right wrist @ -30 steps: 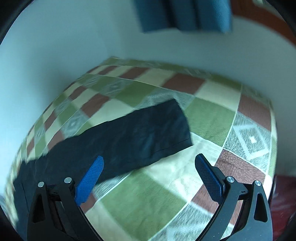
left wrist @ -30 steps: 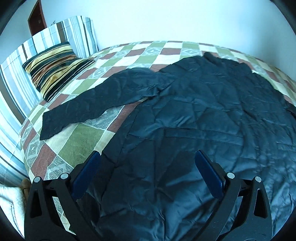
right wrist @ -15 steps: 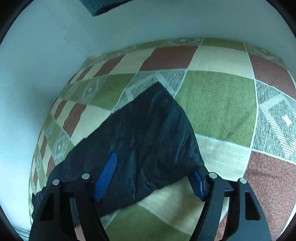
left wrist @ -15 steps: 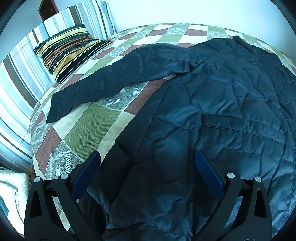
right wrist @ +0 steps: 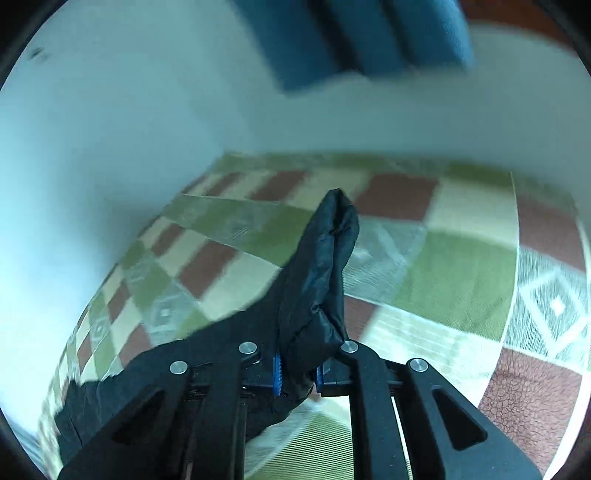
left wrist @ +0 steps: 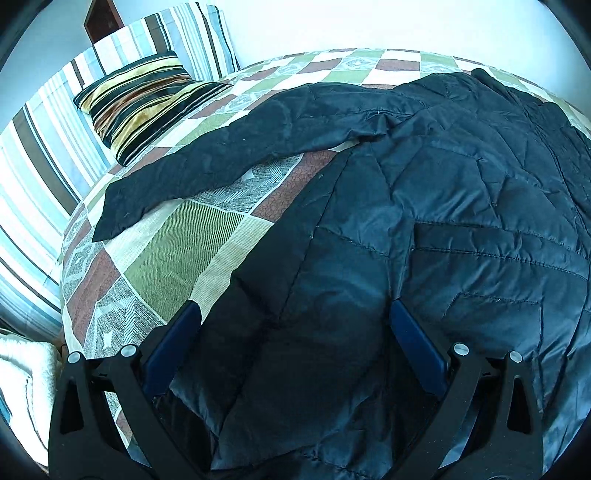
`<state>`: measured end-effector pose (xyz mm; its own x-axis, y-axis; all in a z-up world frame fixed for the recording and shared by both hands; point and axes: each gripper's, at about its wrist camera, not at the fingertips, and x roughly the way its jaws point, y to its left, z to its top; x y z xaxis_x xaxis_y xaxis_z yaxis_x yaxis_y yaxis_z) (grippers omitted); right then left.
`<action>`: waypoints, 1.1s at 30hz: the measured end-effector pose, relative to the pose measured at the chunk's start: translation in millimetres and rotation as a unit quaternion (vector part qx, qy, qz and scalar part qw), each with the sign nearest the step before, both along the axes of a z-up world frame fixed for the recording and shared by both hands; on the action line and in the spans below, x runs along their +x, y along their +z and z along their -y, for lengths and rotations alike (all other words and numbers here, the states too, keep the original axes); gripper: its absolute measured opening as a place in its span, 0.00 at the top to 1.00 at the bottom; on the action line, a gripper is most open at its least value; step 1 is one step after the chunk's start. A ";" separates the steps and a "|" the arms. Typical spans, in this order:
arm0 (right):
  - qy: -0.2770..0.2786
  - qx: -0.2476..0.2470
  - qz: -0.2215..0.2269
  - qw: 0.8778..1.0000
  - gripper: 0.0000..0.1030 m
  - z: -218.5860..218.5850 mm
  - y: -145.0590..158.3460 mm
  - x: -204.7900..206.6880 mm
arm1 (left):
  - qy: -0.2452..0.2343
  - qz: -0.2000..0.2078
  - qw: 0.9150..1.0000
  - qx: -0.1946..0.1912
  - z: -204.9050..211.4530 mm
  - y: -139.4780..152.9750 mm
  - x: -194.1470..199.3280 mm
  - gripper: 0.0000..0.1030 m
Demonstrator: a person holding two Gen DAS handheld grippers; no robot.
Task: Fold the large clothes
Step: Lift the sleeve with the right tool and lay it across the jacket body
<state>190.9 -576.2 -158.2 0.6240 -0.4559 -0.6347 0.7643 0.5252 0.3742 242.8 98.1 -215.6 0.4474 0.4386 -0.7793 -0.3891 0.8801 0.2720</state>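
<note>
A large dark quilted jacket (left wrist: 436, 206) lies spread on the bed. Its left sleeve (left wrist: 221, 155) stretches out toward the pillows. My left gripper (left wrist: 291, 325) is open, low over the jacket's lower left hem, with blue pads (left wrist: 177, 339) on either side of the fabric. In the right wrist view my right gripper (right wrist: 298, 373) is shut on the end of the jacket's other sleeve (right wrist: 321, 266), which sticks up bunched between the jaws, lifted off the bed.
The bed has a checked green, brown and cream cover (left wrist: 173, 258). A striped cushion (left wrist: 144, 99) and striped pillows (left wrist: 40, 155) stand at the head. A white wall (right wrist: 110, 147) borders the bed. Blue fabric (right wrist: 354, 33) hangs on it.
My right gripper came down over the sleeve end, closed on it and lifted it. My left gripper moved lower and closer to the jacket hem, still open.
</note>
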 end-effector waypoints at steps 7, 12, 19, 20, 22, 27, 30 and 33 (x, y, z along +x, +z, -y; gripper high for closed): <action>0.121 -0.101 0.000 0.988 0.89 -95.5 51.2 61.0 | 0.002 0.007 1.000 -0.008 -1.9 -1.7 -1.9 0.02; 0.214 -0.125 0.009 0.969 0.89 -176.6 63.5 110.7 | 0.002 0.009 1.000 -0.010 -2.0 -2.1 -2.8 0.02; 0.324 -0.134 0.012 0.936 0.89 -292.5 51.9 164.6 | 0.003 0.012 1.000 -0.016 -3.8 -2.9 -3.1 0.02; 0.335 -0.133 0.011 0.933 0.89 -300.1 49.2 168.6 | 0.003 0.012 1.000 -0.016 -4.6 -3.1 -2.9 0.02; 0.365 -0.130 0.010 0.922 0.89 -328.5 42.9 175.8 | 0.003 0.012 1.000 -0.016 -5.1 -3.1 -2.8 0.02; 0.426 -0.136 -0.001 0.894 0.89 -393.8 28.6 187.7 | 0.003 0.015 1.000 -0.015 -5.1 -4.6 -2.3 0.02; 0.464 -0.143 -0.014 0.874 0.89 -429.2 15.9 193.4 | 0.003 0.015 1.000 -0.015 -4.6 -5.0 -2.6 0.02; 0.493 -0.145 -0.034 0.857 0.89 -457.5 2.3 195.5 | 0.003 0.015 1.000 -0.015 -4.5 -4.8 -2.7 0.02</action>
